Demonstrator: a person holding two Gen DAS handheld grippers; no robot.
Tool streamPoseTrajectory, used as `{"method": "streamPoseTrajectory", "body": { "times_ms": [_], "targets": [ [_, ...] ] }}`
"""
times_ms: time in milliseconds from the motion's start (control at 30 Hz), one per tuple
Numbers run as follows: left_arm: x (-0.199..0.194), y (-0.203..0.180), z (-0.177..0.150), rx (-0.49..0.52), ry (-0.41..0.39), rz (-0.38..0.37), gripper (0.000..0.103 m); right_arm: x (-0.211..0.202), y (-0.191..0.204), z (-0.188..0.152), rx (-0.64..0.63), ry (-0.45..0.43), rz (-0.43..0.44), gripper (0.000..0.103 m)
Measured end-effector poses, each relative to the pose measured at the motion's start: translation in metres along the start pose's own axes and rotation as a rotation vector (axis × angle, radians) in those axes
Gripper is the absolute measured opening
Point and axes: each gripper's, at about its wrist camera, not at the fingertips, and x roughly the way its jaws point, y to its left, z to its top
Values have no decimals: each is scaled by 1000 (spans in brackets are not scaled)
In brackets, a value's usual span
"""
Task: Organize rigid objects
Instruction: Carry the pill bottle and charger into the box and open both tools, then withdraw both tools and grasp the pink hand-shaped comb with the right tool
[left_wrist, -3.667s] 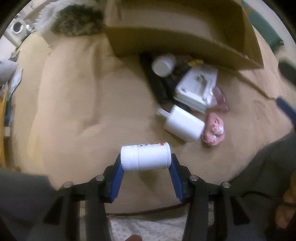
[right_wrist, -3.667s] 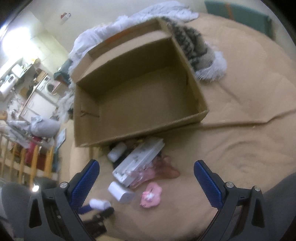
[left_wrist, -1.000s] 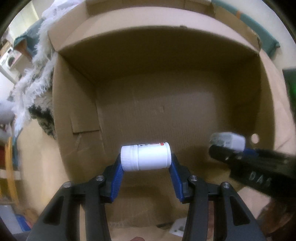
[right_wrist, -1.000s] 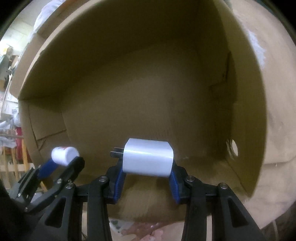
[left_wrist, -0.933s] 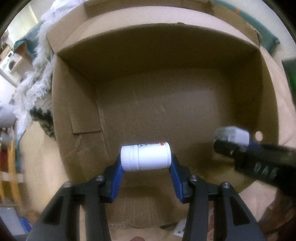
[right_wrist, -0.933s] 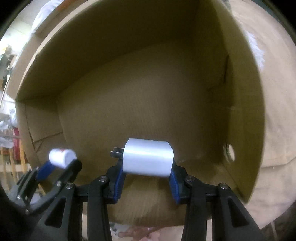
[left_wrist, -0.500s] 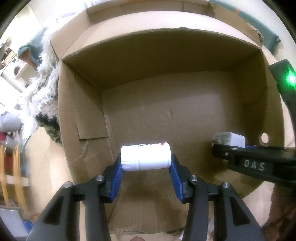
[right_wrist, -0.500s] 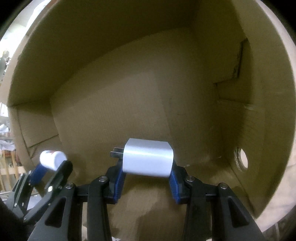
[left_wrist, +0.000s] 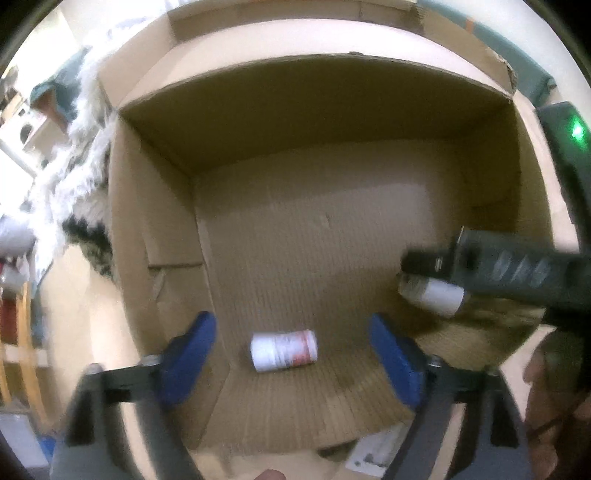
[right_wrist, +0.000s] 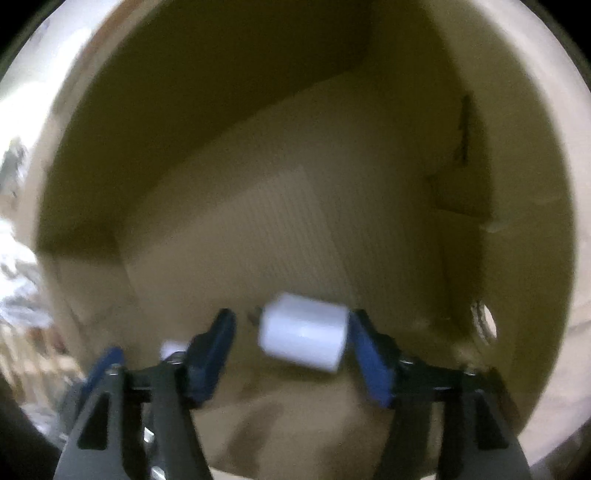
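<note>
The left gripper (left_wrist: 291, 350) with blue pads has just spread its jaws wide, and the small white cylindrical bottle with a red-printed label (left_wrist: 283, 350) lies on its side between them, touching neither pad, on the floor of the open brown cardboard box (left_wrist: 332, 229). The right gripper (right_wrist: 291, 347) has likewise been opening; the white plastic plug-in charger (right_wrist: 303, 341) (blurred) sits loose between its pads, further right over the same floor.

A white pill bottle (left_wrist: 283, 350) with a red-printed label lies on its side at six o'clock on the cardboard box (left_wrist: 332, 229) floor; a white charger block (left_wrist: 432, 297), blurred, sits toward three o'clock.
</note>
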Motion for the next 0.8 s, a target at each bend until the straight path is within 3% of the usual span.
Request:
{"method": "streamPoseTrajectory", "body": {
  "times_ms": [67,167,800],
  "targets": [
    [-5,2,-2,-25,8,-45,87,-12,-2,3,21,-38,55,87],
    [-11,5,-3,-36,-7,-49,90,-26,-3,5,26,-90,98,96],
    [-49,20,-6,-72,-85,-52,90,-45,4,-13,-46,-102,92,96]
  ]
}}
